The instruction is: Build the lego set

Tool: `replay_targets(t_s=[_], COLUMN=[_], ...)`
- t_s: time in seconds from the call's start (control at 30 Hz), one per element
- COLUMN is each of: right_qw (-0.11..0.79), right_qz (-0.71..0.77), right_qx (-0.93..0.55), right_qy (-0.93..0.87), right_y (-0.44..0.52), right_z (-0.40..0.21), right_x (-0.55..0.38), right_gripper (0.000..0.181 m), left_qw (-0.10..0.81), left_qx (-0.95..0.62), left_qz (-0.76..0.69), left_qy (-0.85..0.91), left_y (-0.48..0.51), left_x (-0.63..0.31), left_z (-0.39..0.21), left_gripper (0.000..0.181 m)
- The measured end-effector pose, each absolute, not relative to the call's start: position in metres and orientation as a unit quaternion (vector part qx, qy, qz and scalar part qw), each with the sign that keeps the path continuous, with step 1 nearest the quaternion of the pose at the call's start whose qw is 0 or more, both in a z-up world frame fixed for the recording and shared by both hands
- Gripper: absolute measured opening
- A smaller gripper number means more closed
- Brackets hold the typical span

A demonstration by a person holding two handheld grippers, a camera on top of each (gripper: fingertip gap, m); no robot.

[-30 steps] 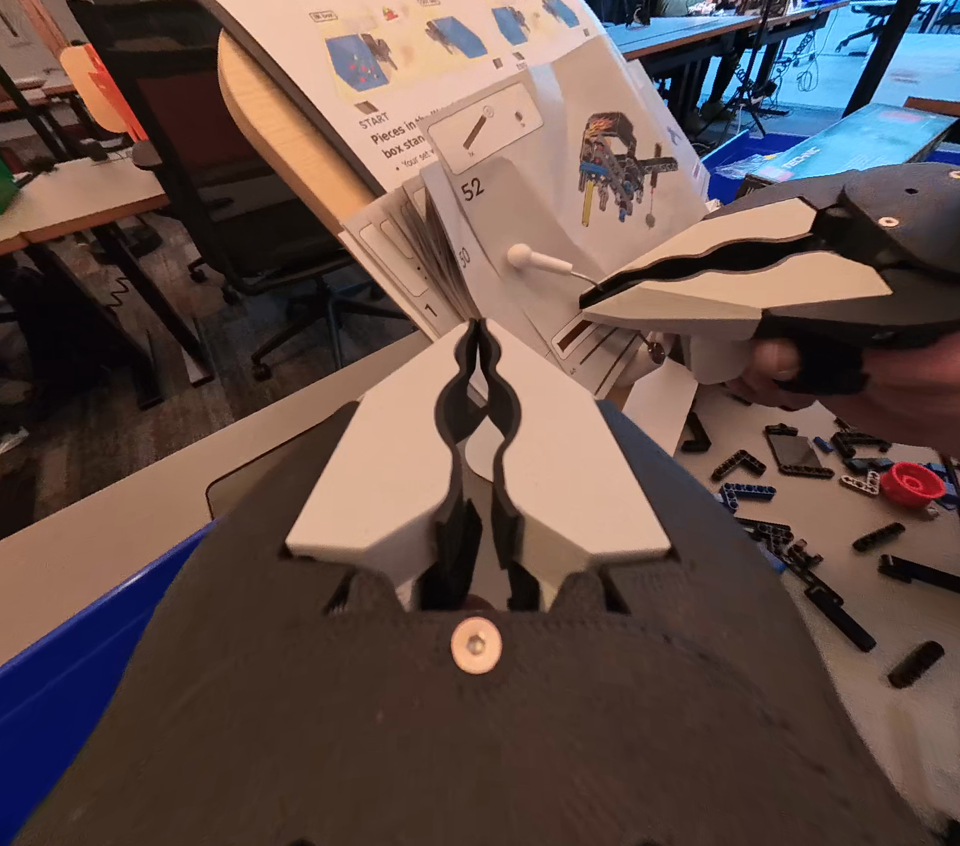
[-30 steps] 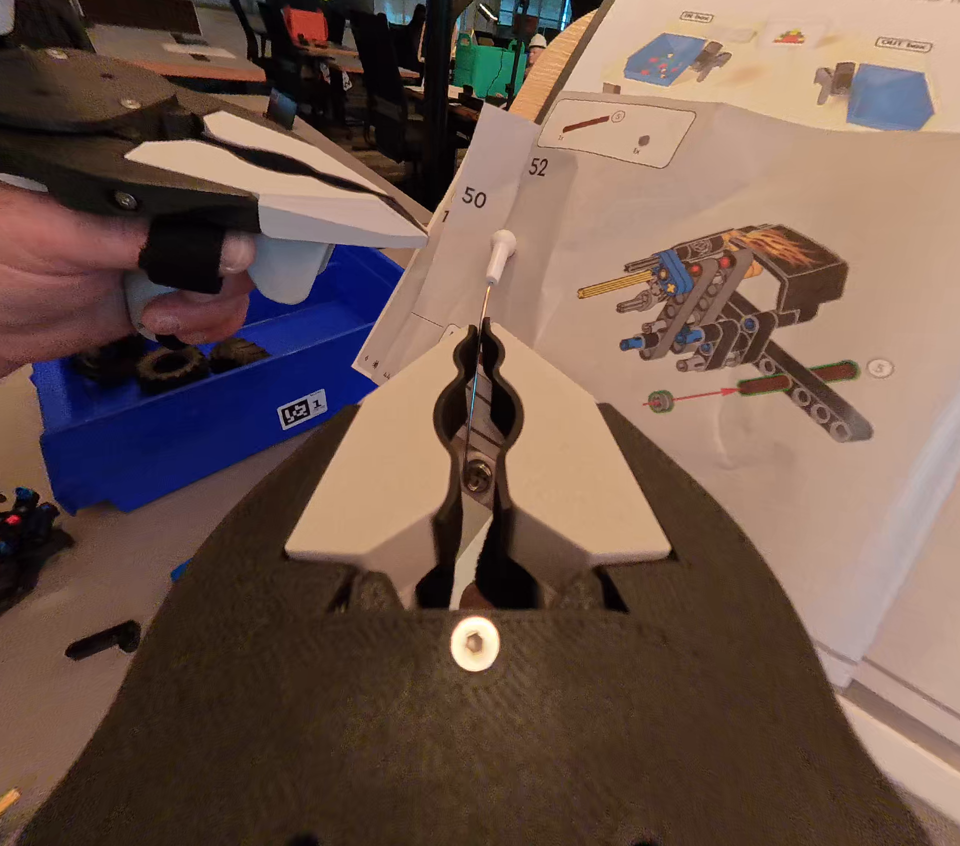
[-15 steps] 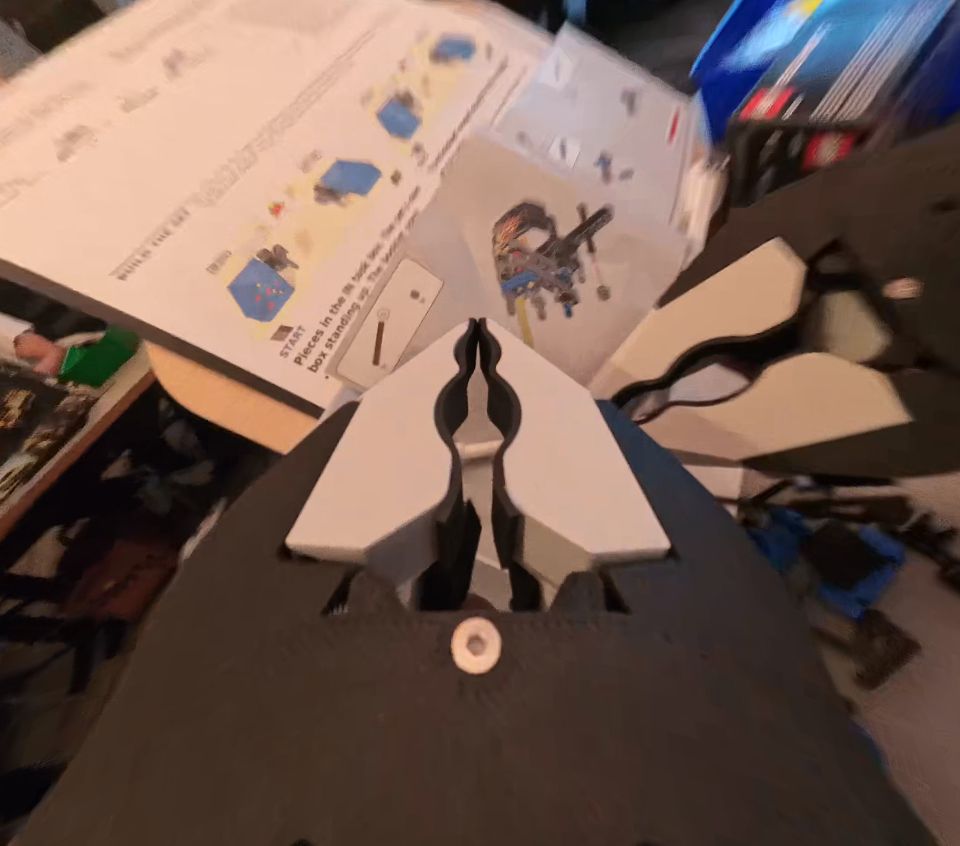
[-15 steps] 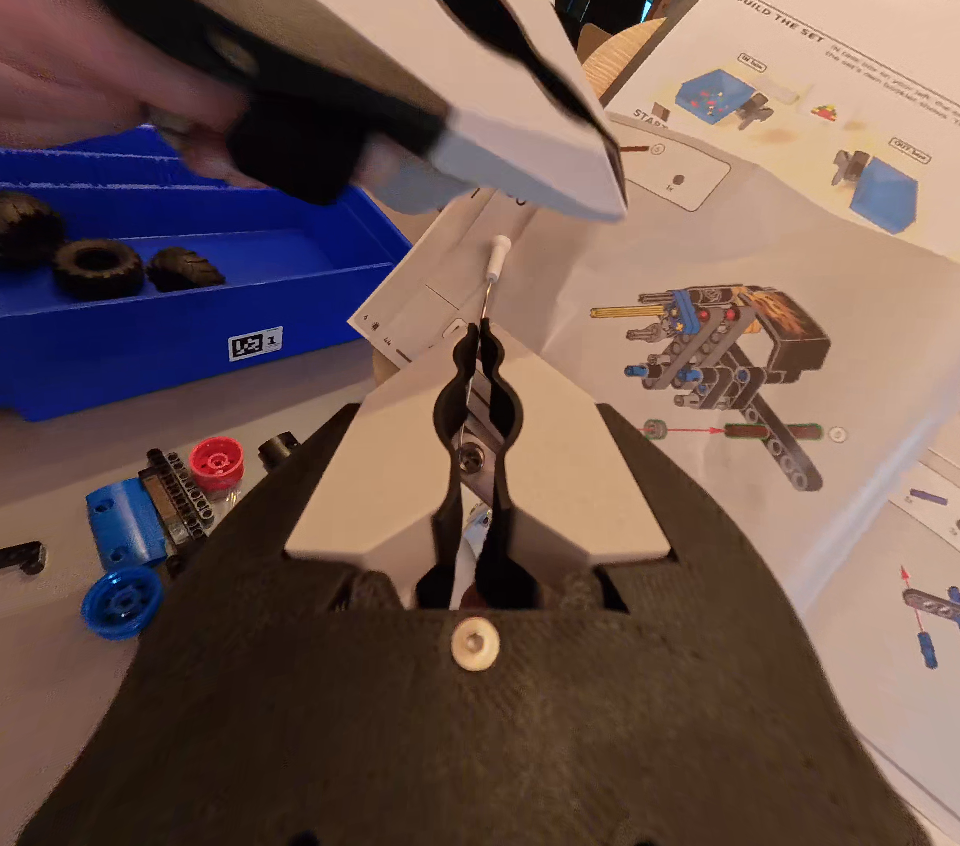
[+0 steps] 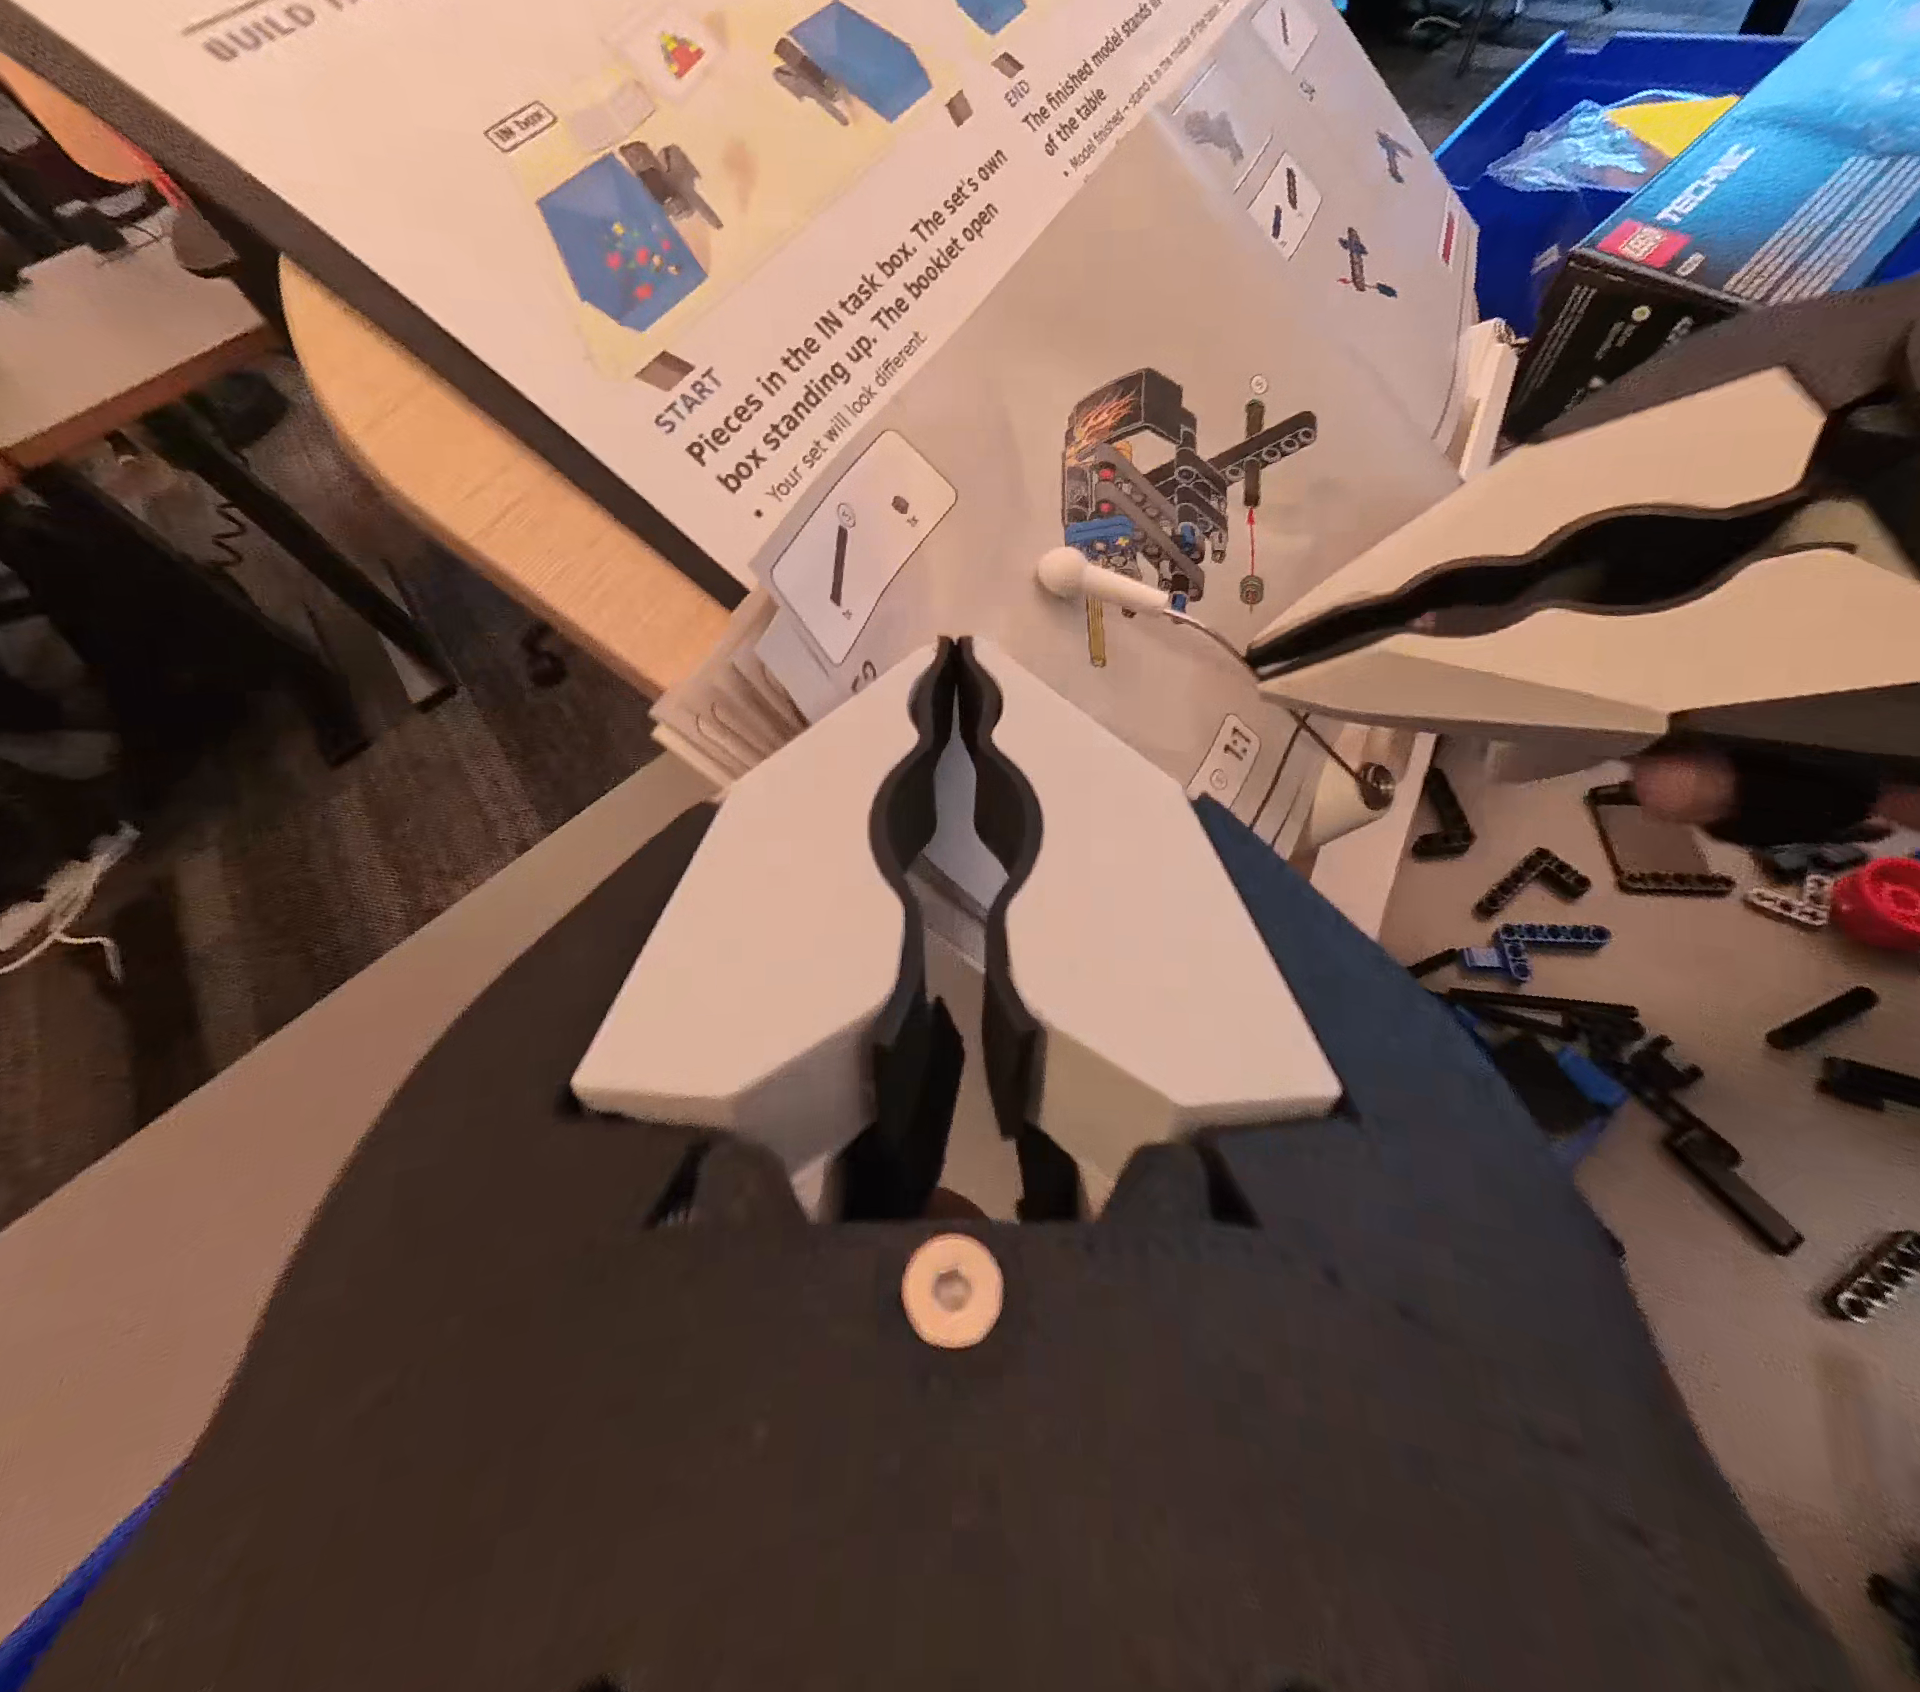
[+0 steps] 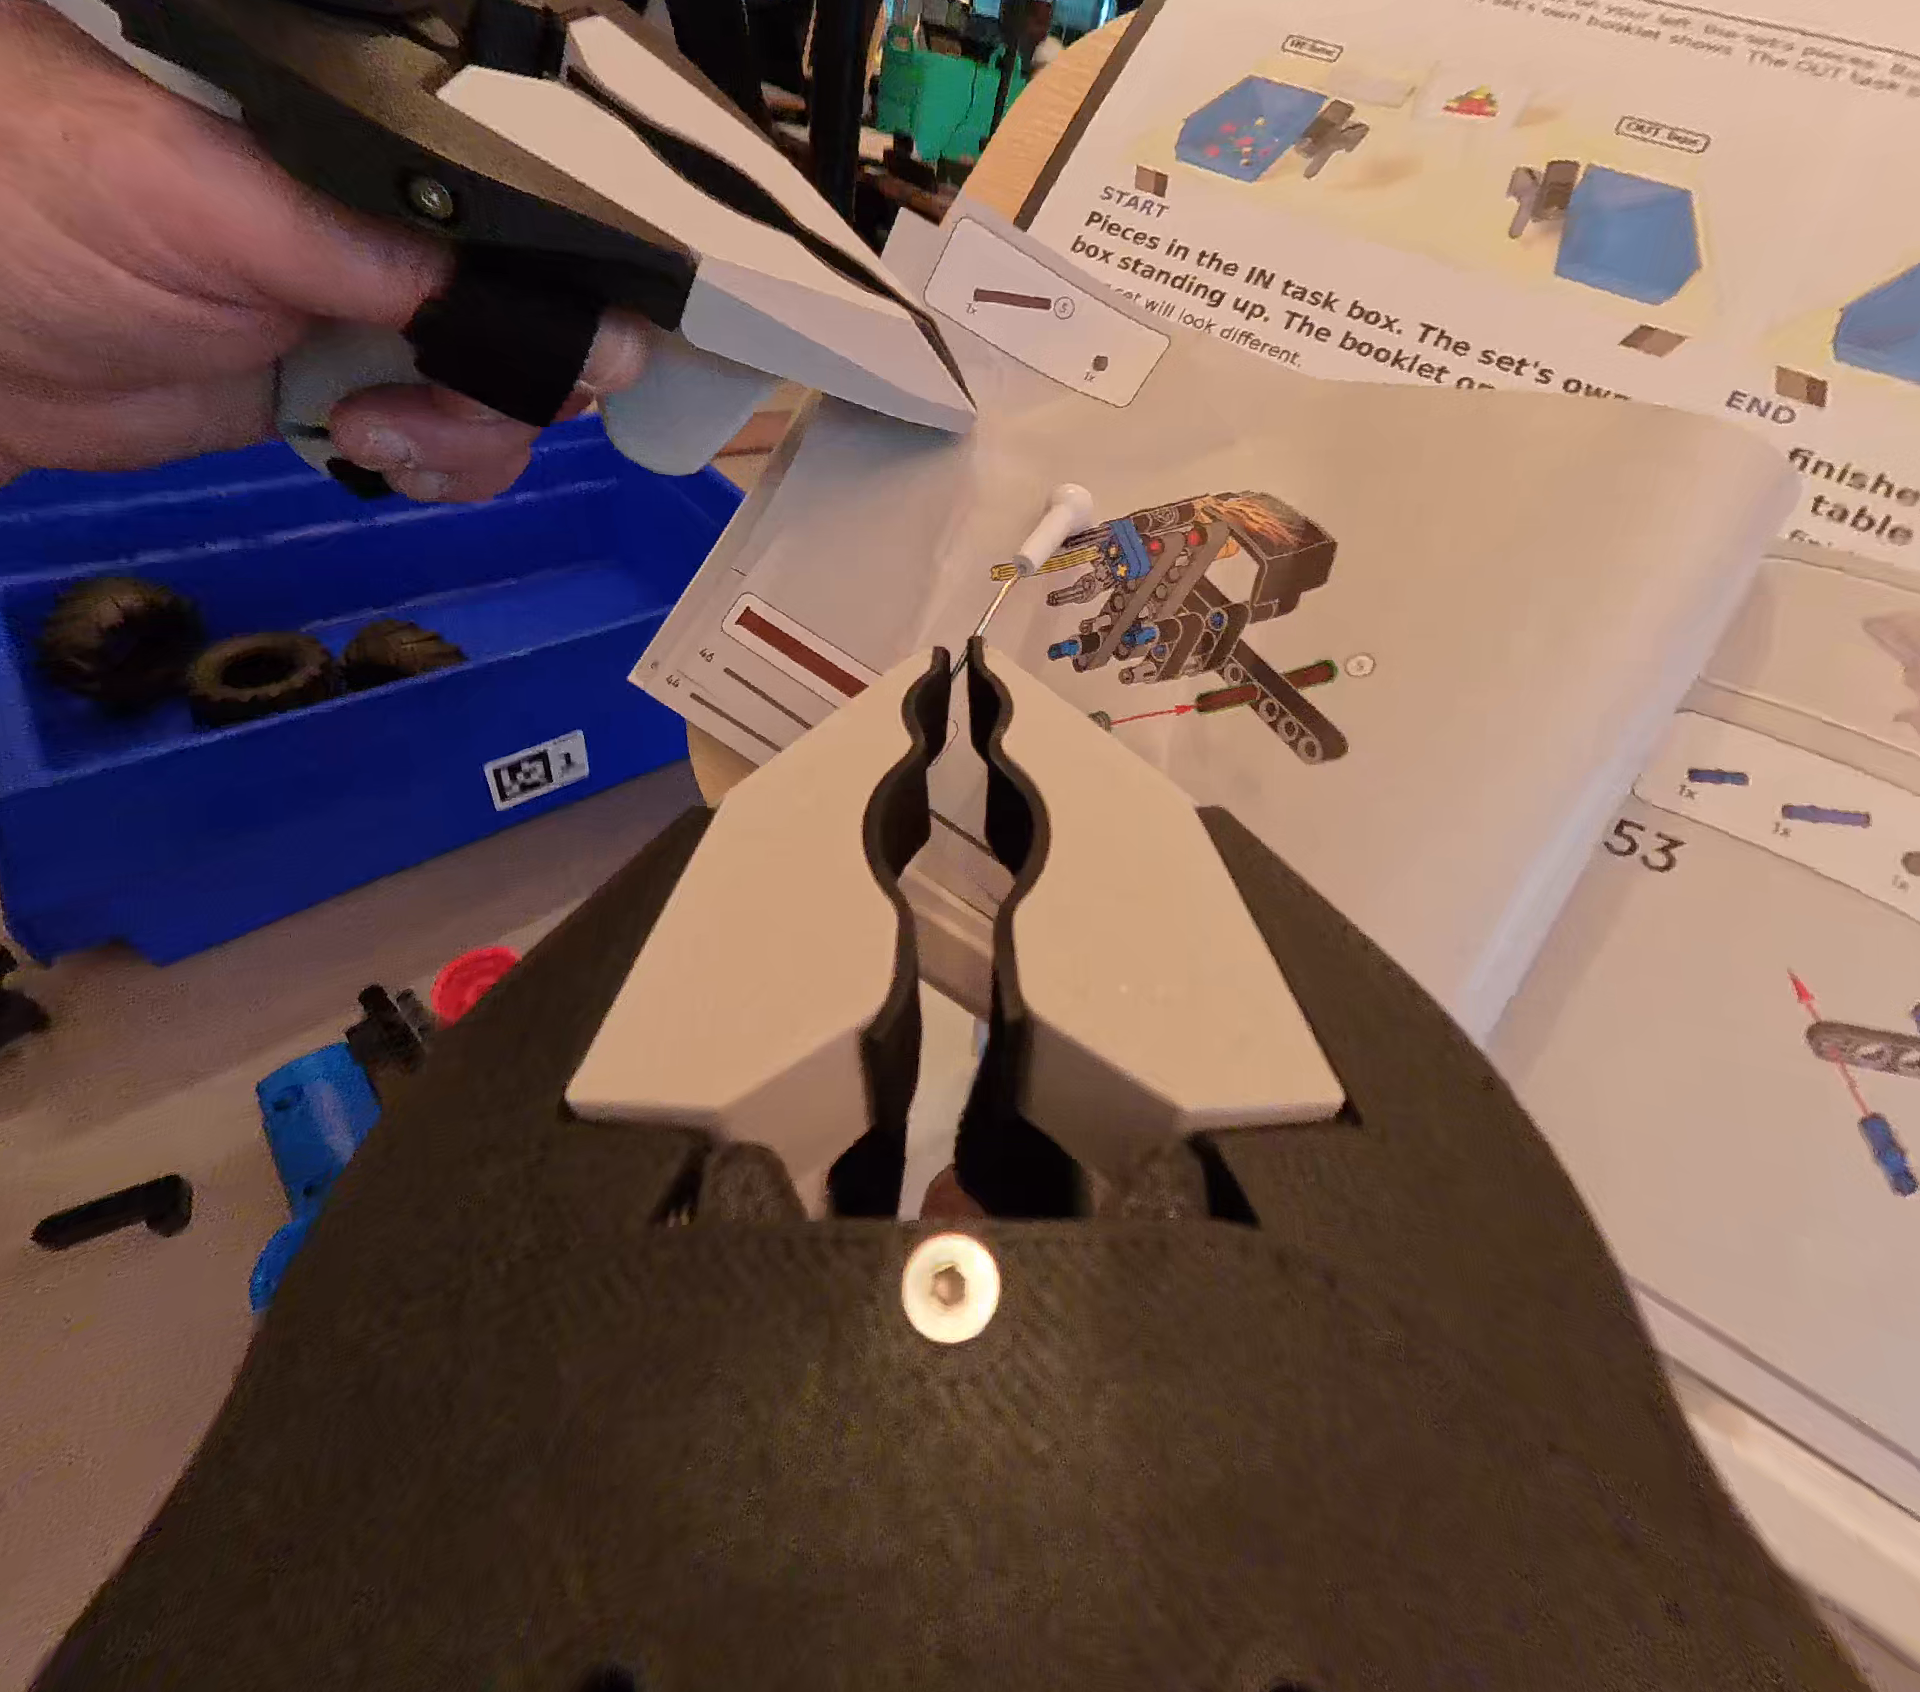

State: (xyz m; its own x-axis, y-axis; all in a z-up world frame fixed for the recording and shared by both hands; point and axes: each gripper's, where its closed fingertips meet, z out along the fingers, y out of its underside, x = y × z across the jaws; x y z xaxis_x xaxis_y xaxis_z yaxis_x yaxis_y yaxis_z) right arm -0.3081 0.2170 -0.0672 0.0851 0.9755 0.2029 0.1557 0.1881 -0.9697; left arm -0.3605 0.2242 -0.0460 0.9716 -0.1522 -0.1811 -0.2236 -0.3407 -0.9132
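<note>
The open instruction booklet (image 6: 1455,707) stands against a printed board, and its front page is bent forward at the top. A thin wire page holder with a white knob (image 6: 1060,515) lies across that page. My right gripper (image 6: 956,660) is shut on the wire just below the knob; it also shows in the left wrist view (image 5: 1257,666). My left gripper (image 5: 954,650) is shut with its tips at the page's left edge. In the right wrist view it (image 6: 961,395) touches the bent page's corner. I cannot tell if it pinches paper.
A blue bin (image 6: 364,811) with black tyres (image 6: 260,666) stands on the left. Loose black, blue and red parts (image 5: 1662,1019) lie on the table to the right. The set's box (image 5: 1766,208) lies behind them. A blue part (image 6: 312,1112) and a red wheel (image 6: 473,977) lie near the bin. Some 6 cm of space lies between my two pairs of fingers.
The left gripper swung up over the booklet and came back down to the page's left edge. The page now bends forward, and the following page shows. The right gripper still holds the wire.
</note>
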Motion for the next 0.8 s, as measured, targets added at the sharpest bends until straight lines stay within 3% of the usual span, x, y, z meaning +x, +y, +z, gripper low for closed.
replay_targets(t_s=[0.17,0.43,0.53,0.8], right_qw=[0.550,0.448,0.389,0.273], right_qz=[0.335,0.238,0.213,0.188], right_qx=[-0.470,-0.467,-0.489,-0.569], right_qy=[-0.604,-0.724,-0.751,-0.752], right_y=[0.210,0.195,0.193,0.193], right_z=[-0.050,-0.085,-0.117,-0.210], right_x=[-0.277,-0.152,-0.092,0.035], right_gripper=[0.023,0.018,0.011,0.015], left_qw=[0.595,0.552,0.538,0.470], left_qx=[-0.785,-0.787,-0.795,-0.825], left_qz=[0.100,0.156,0.117,0.029], left_qy=[0.140,0.226,0.255,0.314], left_y=[0.193,0.114,0.088,0.044], left_x=[-0.350,-0.292,-0.260,-0.190], left_z=[-0.026,-0.055,-0.081,-0.162], left_gripper=[0.008,0.025,0.029,0.045])
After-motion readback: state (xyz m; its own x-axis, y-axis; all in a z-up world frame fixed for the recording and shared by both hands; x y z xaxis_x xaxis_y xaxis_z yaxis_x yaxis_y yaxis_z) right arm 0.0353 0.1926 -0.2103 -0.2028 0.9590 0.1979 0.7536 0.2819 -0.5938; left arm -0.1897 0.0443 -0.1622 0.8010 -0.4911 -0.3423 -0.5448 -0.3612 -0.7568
